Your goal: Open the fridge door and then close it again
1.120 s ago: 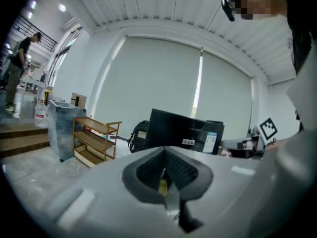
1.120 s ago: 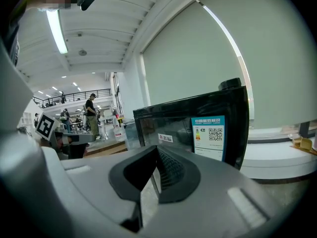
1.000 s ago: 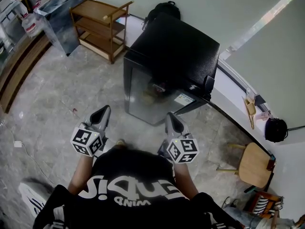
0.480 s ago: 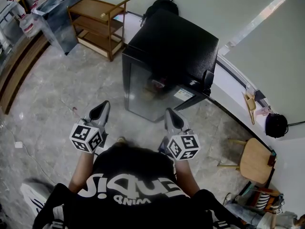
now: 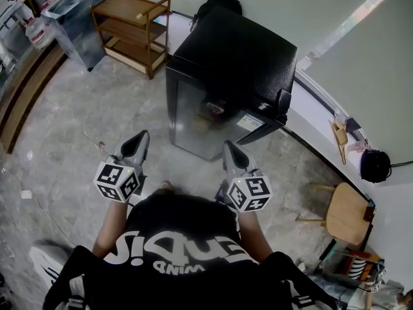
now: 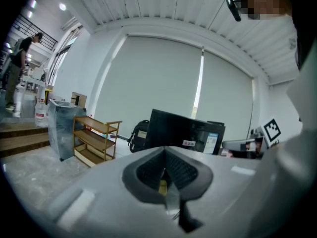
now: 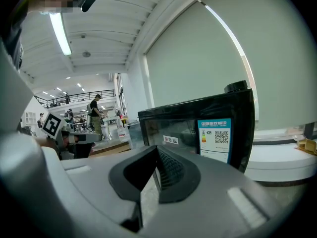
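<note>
A small black fridge [image 5: 232, 63] stands on the stone floor ahead of me, its glossy door [image 5: 203, 118] closed and facing me. My left gripper [image 5: 138, 143] is held out short of the door's left edge, jaws shut on nothing. My right gripper [image 5: 231, 152] points at the door's lower right part, close to it but apart, also shut and empty. In the left gripper view the fridge [image 6: 185, 133] shows beyond the shut left gripper [image 6: 165, 156]. In the right gripper view the door with its labels [image 7: 198, 130] fills the space behind the shut right gripper [image 7: 157, 157].
A wooden shelf unit [image 5: 132, 28] and a wrapped metal cabinet [image 5: 74, 24] stand at the back left. A black backpack [image 5: 216, 8] lies behind the fridge. A white ledge [image 5: 316, 134] runs along the right, with a wooden chair [image 5: 345, 221] below it. A person [image 6: 20, 58] stands far off left.
The head view has drifted slightly. Both grippers stay shut and keep about the same place in front of the closed fridge door.
</note>
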`<state>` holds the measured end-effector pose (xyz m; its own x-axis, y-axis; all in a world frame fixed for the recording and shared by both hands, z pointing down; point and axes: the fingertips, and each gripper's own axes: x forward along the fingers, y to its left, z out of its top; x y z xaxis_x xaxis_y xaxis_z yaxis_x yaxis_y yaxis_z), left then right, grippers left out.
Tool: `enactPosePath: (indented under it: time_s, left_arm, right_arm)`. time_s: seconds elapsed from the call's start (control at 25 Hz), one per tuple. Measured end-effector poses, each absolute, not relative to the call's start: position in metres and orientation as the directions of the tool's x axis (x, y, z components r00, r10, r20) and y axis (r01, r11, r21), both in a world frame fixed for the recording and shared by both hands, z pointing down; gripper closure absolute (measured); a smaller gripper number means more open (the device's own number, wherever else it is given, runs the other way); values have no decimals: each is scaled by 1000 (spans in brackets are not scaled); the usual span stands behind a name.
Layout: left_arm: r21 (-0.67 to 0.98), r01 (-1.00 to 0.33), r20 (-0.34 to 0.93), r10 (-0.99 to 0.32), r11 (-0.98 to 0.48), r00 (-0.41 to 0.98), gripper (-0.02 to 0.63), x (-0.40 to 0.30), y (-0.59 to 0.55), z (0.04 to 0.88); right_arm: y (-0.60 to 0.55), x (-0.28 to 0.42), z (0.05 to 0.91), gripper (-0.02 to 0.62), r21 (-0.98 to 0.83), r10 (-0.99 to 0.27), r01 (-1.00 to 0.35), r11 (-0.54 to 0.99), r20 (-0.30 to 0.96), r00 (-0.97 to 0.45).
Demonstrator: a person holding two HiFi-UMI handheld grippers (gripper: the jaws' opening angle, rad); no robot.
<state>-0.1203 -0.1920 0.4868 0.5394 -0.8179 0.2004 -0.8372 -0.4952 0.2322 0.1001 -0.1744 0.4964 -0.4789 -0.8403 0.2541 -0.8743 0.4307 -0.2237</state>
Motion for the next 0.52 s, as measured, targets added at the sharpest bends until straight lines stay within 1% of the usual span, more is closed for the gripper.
enactPosePath:
  time_s: [0.52]
  left_arm:
    - [250,-840,206,-822,-481,531,604,-127,-189,493]
  right_arm:
    - [-179,105,493,598,-213,-848,-879,426,244,-470]
